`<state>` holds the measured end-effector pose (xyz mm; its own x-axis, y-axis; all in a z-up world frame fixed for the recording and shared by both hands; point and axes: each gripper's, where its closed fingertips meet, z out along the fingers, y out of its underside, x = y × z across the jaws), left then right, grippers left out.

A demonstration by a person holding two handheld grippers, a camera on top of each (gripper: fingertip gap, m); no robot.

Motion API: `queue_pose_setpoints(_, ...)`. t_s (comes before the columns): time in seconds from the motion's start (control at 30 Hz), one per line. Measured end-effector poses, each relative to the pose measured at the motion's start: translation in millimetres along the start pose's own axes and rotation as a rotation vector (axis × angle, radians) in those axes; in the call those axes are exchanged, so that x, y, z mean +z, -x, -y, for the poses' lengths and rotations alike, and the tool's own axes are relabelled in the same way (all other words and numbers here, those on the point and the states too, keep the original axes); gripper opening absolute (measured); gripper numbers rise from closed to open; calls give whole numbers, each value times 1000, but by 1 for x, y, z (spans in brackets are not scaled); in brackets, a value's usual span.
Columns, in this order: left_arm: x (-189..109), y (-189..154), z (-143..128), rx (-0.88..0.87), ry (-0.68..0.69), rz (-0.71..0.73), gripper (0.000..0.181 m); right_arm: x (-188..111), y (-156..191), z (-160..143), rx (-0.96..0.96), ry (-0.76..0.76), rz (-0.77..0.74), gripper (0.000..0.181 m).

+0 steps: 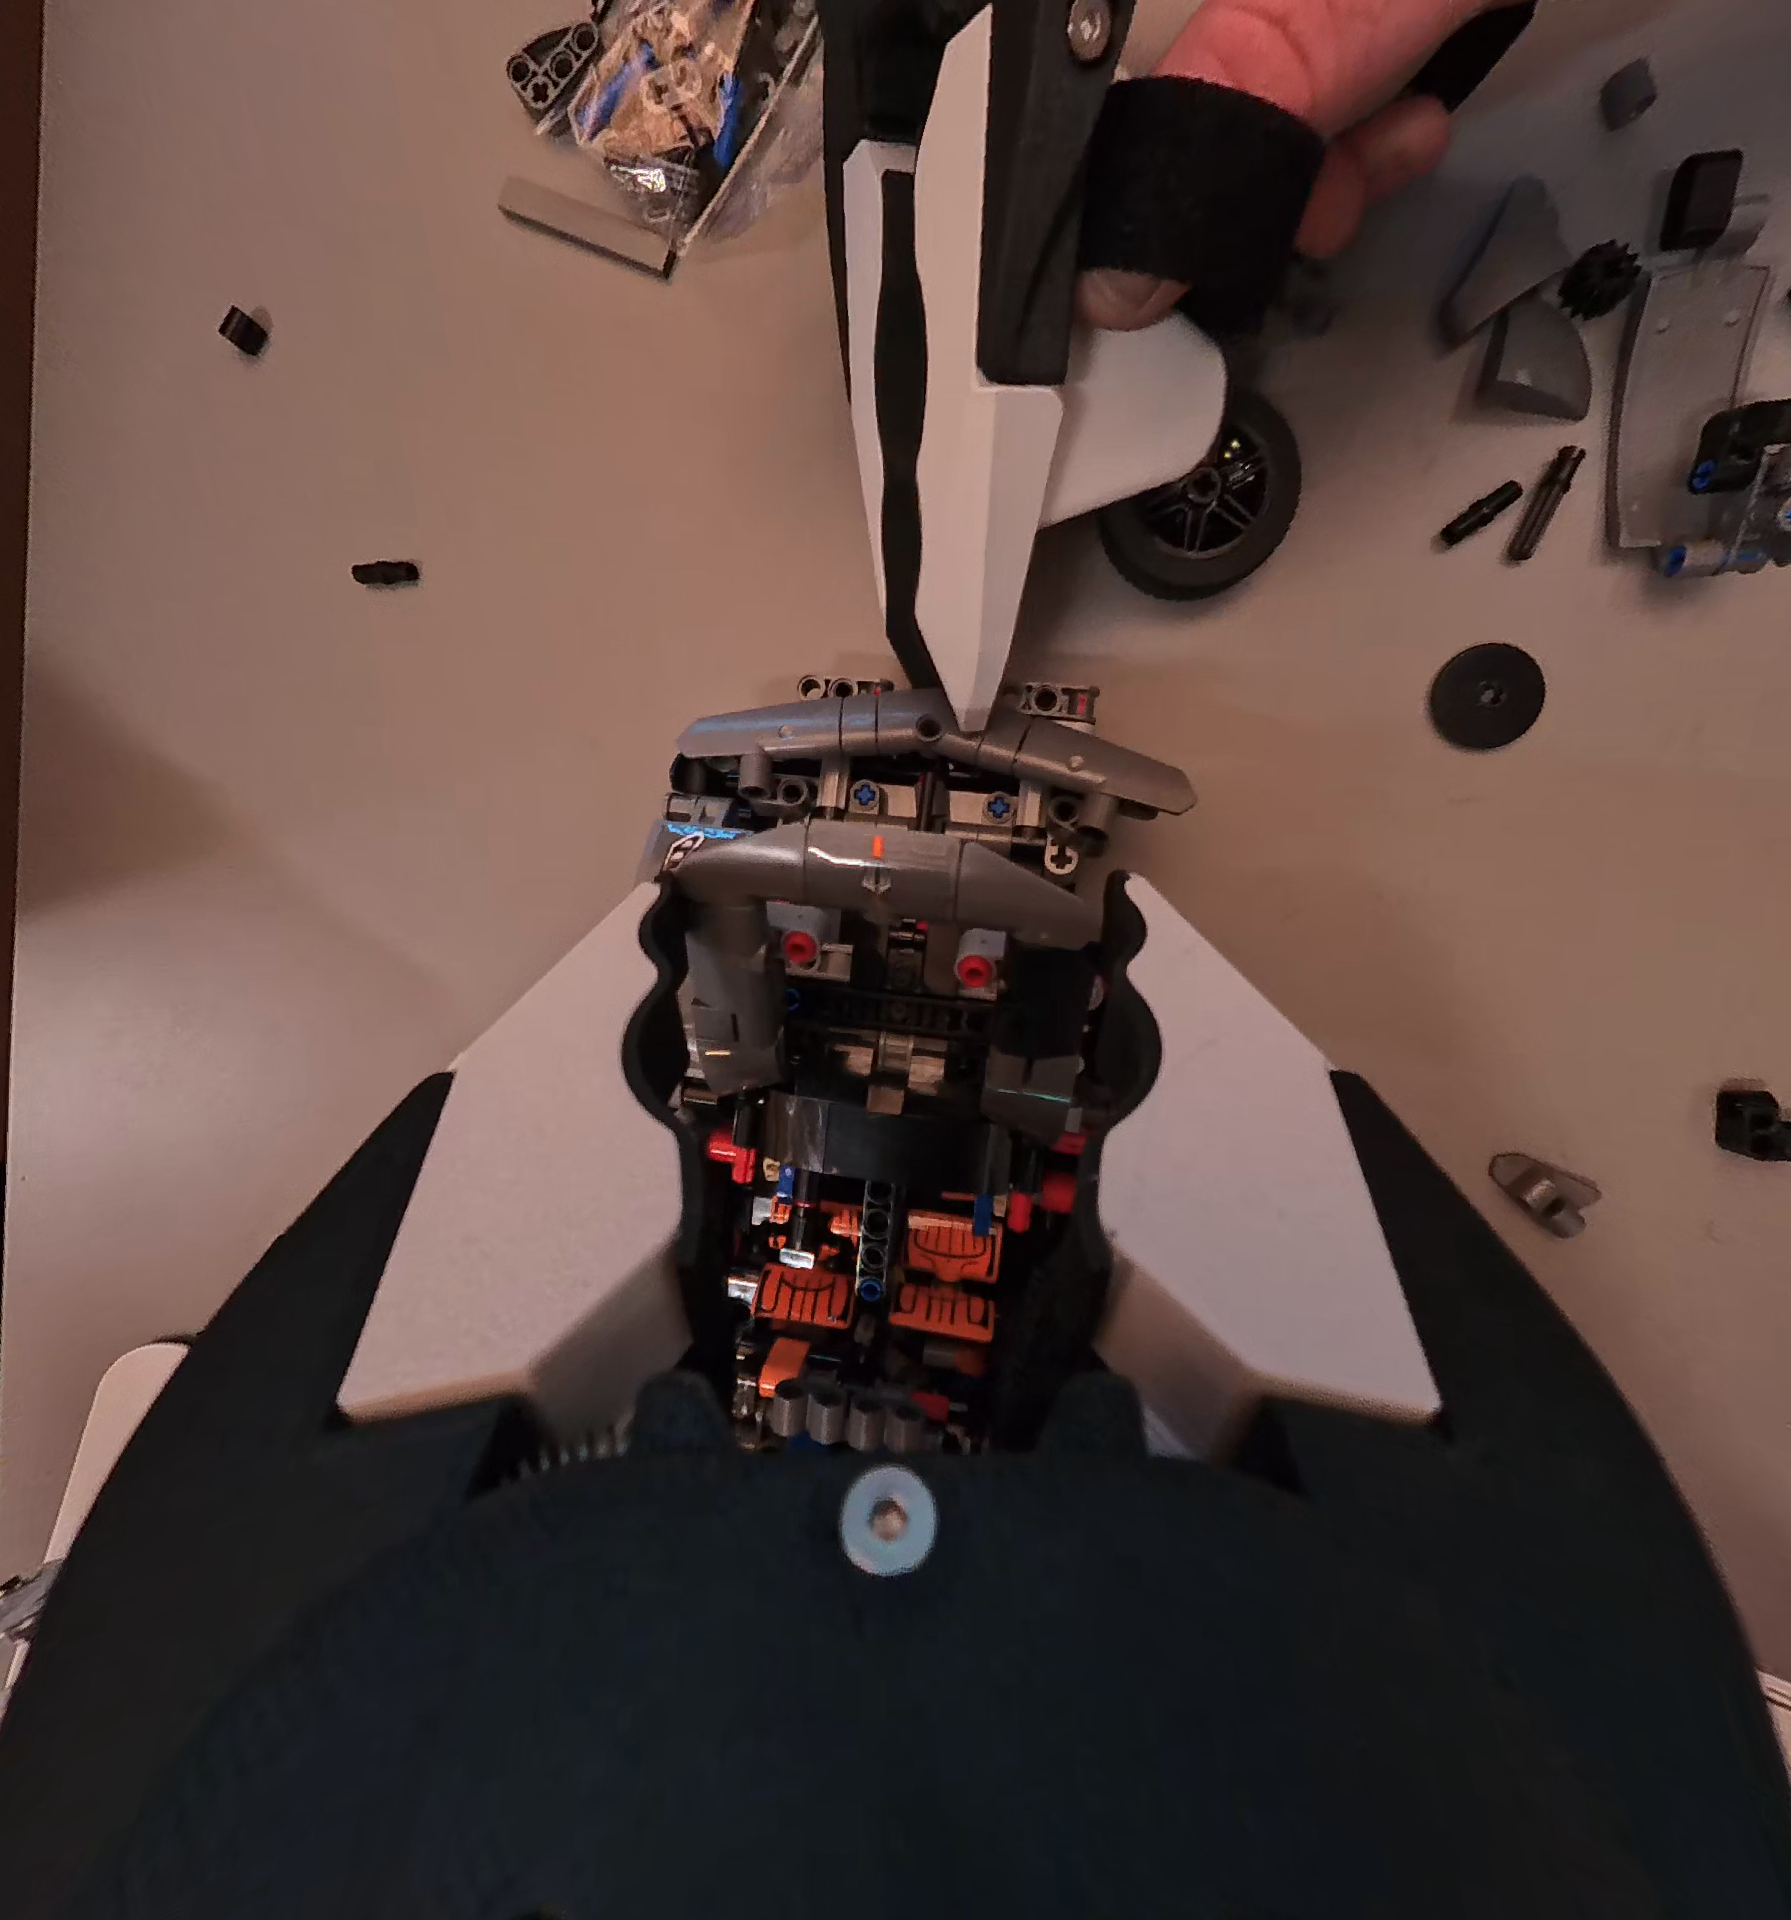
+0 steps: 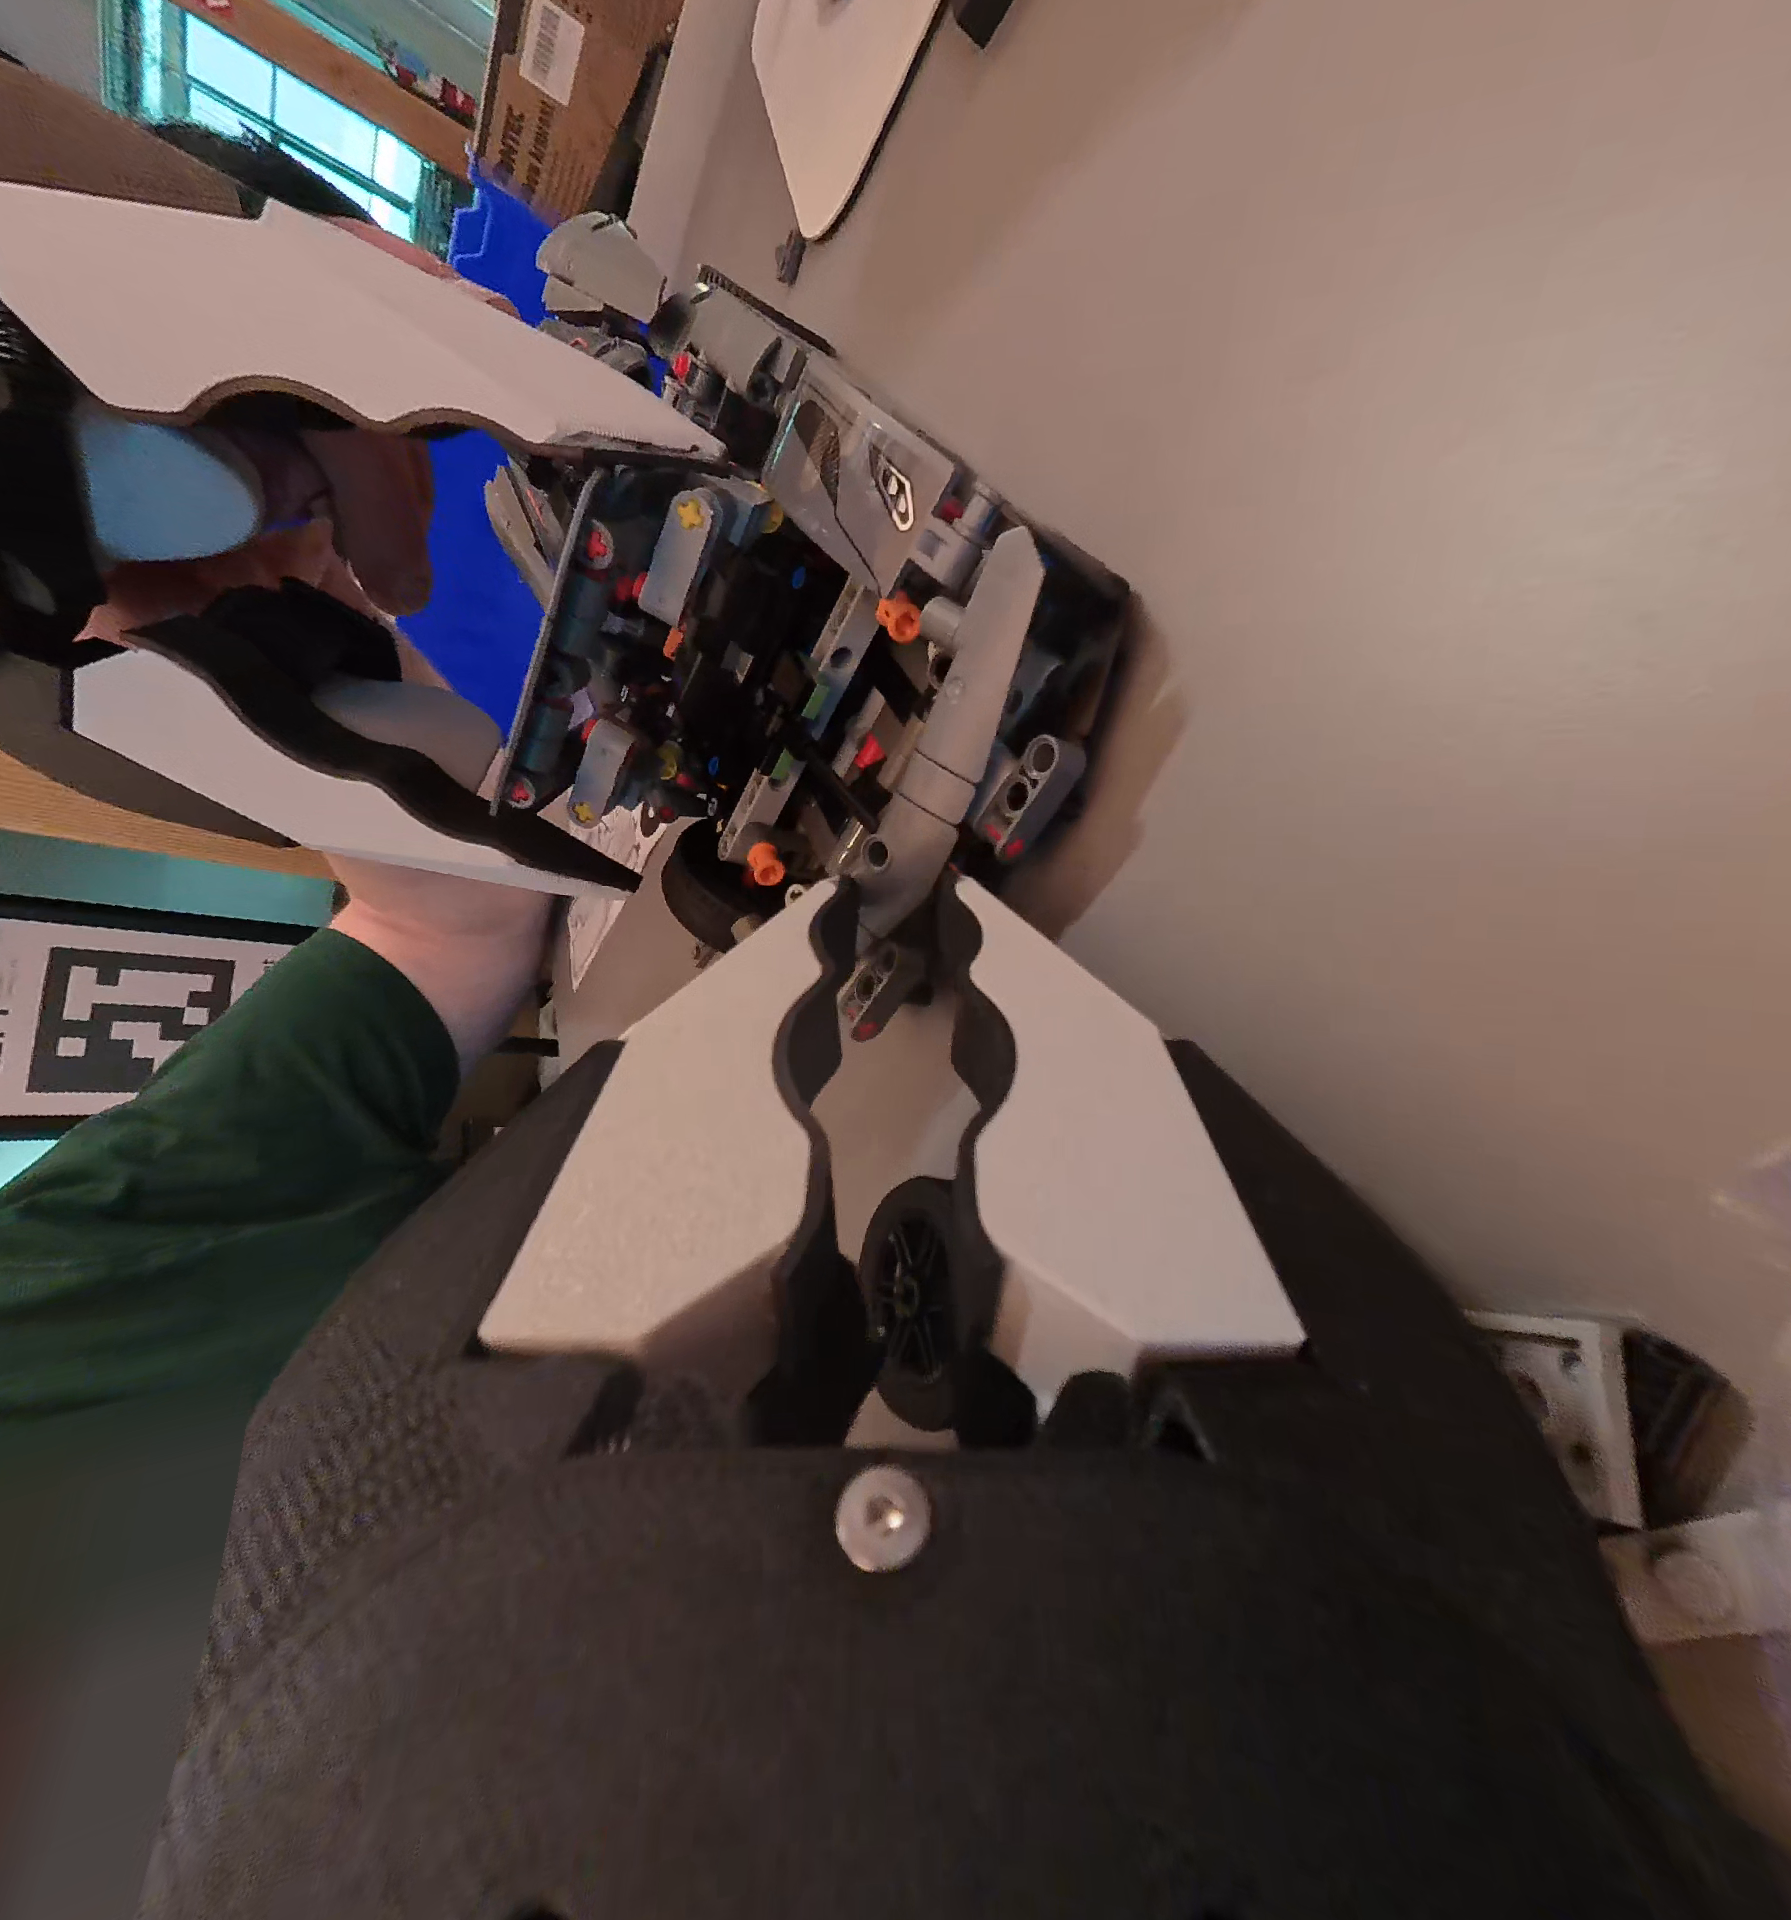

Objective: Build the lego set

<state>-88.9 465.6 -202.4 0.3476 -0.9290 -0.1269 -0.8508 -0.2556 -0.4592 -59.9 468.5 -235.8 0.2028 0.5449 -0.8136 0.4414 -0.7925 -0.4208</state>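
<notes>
Lego car (image 1: 886,1039), half built in grey, black and orange, sits clamped between the fingers of the left gripper (image 1: 886,904), the two white jaws spread wide enough to hug the chassis on both sides. Down from the far edge comes the right gripper (image 1: 958,686), its jaws drawn nearly together, tips pinching the grey curved bar at the far end of the car. The right wrist view confirms it: the right gripper (image 2: 891,914) is closed narrow on that grey end piece, while the left gripper (image 2: 662,665) grips the body from the left, car held above the pale table (image 2: 1493,623). A loose black wheel (image 1: 1208,499) lies on the table just behind the right gripper. Grey panels (image 1: 1691,405) and small black pins are scattered far right, a black disc (image 1: 1486,694) nearer. A clear parts bag (image 1: 662,114) lies far left.
</notes>
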Motion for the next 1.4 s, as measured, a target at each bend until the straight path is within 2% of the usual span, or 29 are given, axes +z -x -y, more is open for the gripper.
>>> queue_pose_setpoints(0.37, 0, -1, -1, -9, -16, -7, 78, 1, 13, 7, -38, -41, 48, 7)
queue_pose_setpoints(0.53, 1, -1, -2, -9, -11, -6, 78, 3, 16, 8, -82, -45, 19, 7)
queue_pose_setpoints(1.4, 13, -3, -3, 2, 26, 8, 78, 5, 13, 5, -73, -33, 26, 6)
